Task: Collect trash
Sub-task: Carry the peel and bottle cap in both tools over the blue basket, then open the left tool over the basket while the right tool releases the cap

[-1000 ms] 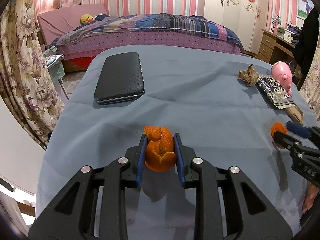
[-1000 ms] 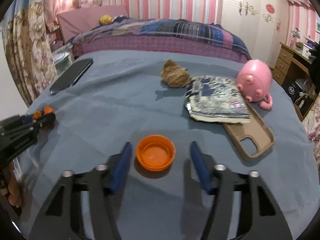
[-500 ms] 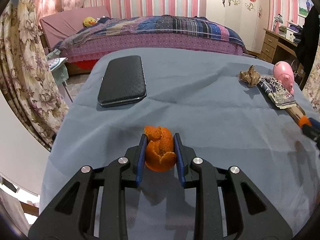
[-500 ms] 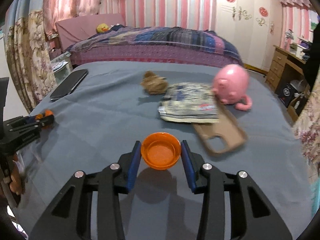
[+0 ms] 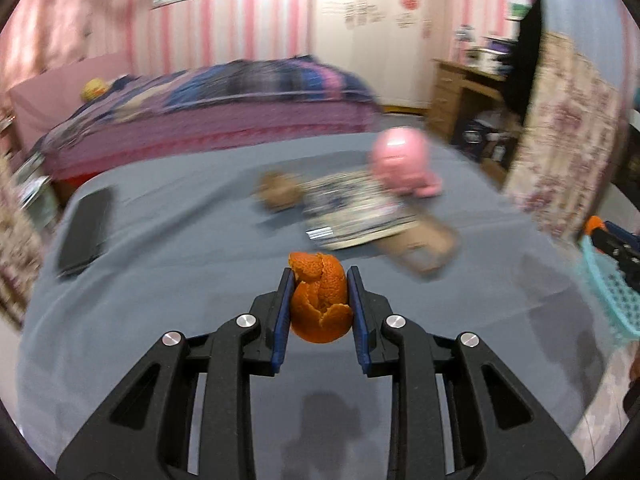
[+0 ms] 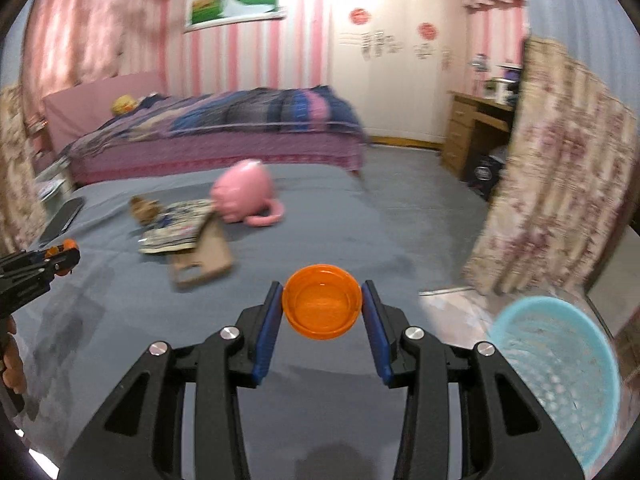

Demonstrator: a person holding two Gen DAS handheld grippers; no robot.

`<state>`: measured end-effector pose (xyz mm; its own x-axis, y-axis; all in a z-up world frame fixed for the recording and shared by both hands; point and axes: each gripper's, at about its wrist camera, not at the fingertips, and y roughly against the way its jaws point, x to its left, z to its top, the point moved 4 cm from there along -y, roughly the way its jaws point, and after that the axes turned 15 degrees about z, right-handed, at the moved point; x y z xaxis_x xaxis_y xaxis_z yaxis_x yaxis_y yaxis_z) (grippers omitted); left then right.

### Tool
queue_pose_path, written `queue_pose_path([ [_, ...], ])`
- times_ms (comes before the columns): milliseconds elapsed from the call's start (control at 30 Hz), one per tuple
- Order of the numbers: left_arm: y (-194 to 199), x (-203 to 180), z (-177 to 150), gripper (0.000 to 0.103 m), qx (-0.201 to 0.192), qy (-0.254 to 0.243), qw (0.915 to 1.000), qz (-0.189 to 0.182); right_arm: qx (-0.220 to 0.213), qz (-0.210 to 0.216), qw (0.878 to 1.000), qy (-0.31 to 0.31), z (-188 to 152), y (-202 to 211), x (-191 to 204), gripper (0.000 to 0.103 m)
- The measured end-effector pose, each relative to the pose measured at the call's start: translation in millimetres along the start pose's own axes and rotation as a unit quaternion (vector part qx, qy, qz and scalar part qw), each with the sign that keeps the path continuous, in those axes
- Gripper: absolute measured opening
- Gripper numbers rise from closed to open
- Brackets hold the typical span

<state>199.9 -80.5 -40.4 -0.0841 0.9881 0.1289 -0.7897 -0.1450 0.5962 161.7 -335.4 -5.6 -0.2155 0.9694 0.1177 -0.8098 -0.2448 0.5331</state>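
My left gripper [image 5: 319, 300] is shut on an orange peel [image 5: 319, 298] and holds it above the grey table cloth [image 5: 200, 248]. My right gripper [image 6: 322, 306] is shut on an orange plastic cap [image 6: 322, 305], lifted above the table's right part. A light blue mesh basket [image 6: 560, 376] stands off the table's right edge, low to the right of the right gripper; it also shows in the left wrist view [image 5: 608, 296]. A crumpled brown paper ball [image 5: 280, 194] lies on the table far ahead.
On the table lie a patterned packet [image 5: 352, 216], a tan phone case [image 5: 424, 246], a pink pig toy [image 5: 402, 160] and a black wallet [image 5: 84, 232]. A bed [image 6: 216, 128], a floral curtain [image 6: 560, 168] and a wooden desk [image 6: 476, 132] stand beyond.
Both grippers have lifted and swung to the right with their loads. The blue basket has come into view at the right. The right gripper, open a second ago, closed on the cap.
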Motion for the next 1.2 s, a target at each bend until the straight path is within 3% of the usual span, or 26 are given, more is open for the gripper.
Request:
queue_pose_path([
  [267, 22, -135, 15, 0.025, -0.027, -0.074, 0.9941, -0.074, -0.03, -0.08, 0.995, -0.046, -13, 57, -95, 0.04],
  [567, 46, -260, 14, 0.025, -0.037, -0.121, 0.9782, -0.165, -0.054, -0.16, 0.982, -0.088, -39, 108, -177, 0.04],
  [900, 67, -360, -10, 0.025, -0.044, -0.177, 0.9569, -0.226, -0.057, -0.194, 0.968, -0.146, -78, 131, -236, 0.04],
  [1100, 63, -395, -17, 0.026, -0.039, -0.194, 0.9513, -0.237, -0.059, -0.2, 0.965, -0.16, -90, 134, -250, 0.04],
  [1167, 63, -399, -16, 0.029, -0.038, -0.196, 0.9506, -0.238, -0.062, -0.202, 0.963, -0.164, -92, 136, -254, 0.04],
  [1200, 63, -402, -15, 0.039, -0.039, -0.195, 0.9507, -0.238, -0.064, -0.203, 0.963, -0.167, -93, 137, -255, 0.04],
])
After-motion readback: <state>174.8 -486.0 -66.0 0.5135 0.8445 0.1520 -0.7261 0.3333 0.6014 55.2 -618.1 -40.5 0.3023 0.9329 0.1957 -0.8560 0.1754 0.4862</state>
